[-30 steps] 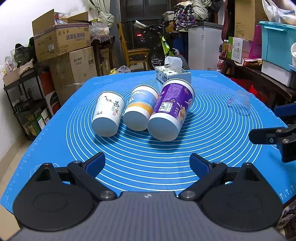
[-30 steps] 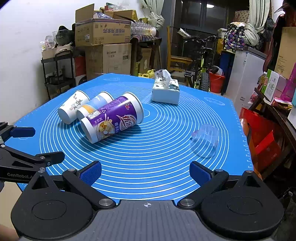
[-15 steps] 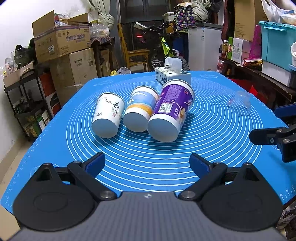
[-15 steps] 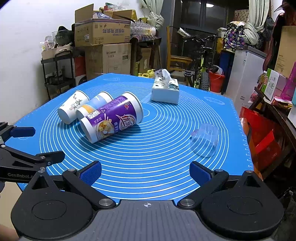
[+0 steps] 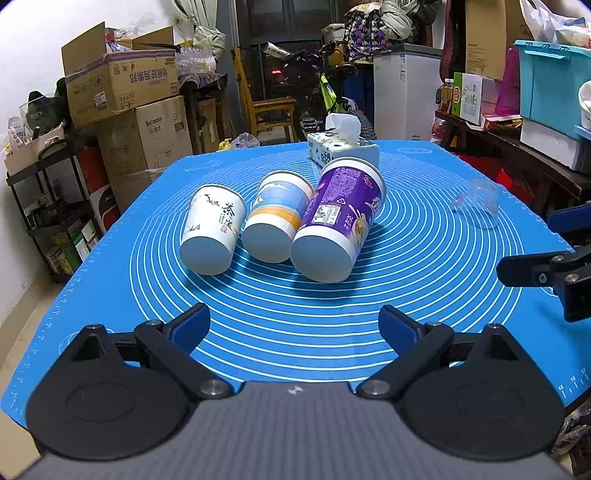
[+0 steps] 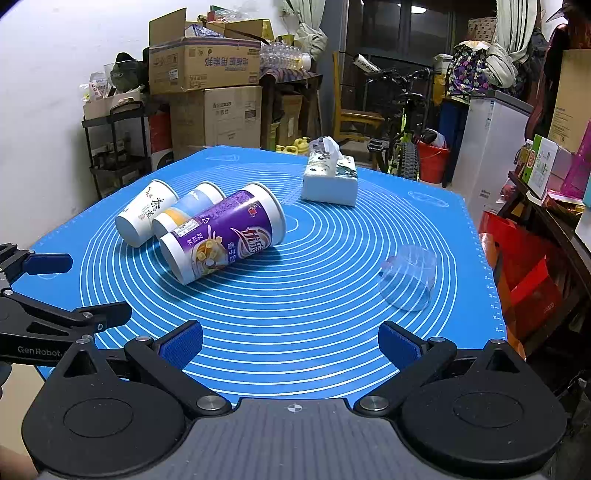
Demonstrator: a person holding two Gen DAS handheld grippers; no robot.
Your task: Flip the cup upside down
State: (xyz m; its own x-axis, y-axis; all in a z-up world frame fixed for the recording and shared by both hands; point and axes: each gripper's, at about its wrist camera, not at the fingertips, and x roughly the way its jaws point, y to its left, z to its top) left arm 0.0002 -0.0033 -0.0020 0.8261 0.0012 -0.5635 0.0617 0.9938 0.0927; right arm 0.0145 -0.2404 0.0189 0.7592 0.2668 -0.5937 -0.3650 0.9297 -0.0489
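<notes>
Nothing seems moved: clear cup [image 6: 408, 280] stays, both grippers idle.

Lighting and image quality, both wrist views. My cameras show the blue mat [image 5: 424, 295] evenly and brightly lit from overhead; one ceiling lamp [image 6: 418, 10] appears at the top of the right view. The purple cup [image 5: 338, 221] casts a short, soft shadow toward the near side. The room beyond the doorway is dim. Fisheye distortion bows the mat's edges and darkens the frame corners. Focus is sharp at centre; the clear plastic cup [image 6: 408, 282] reads faintly, with weak highlights.
</notes>
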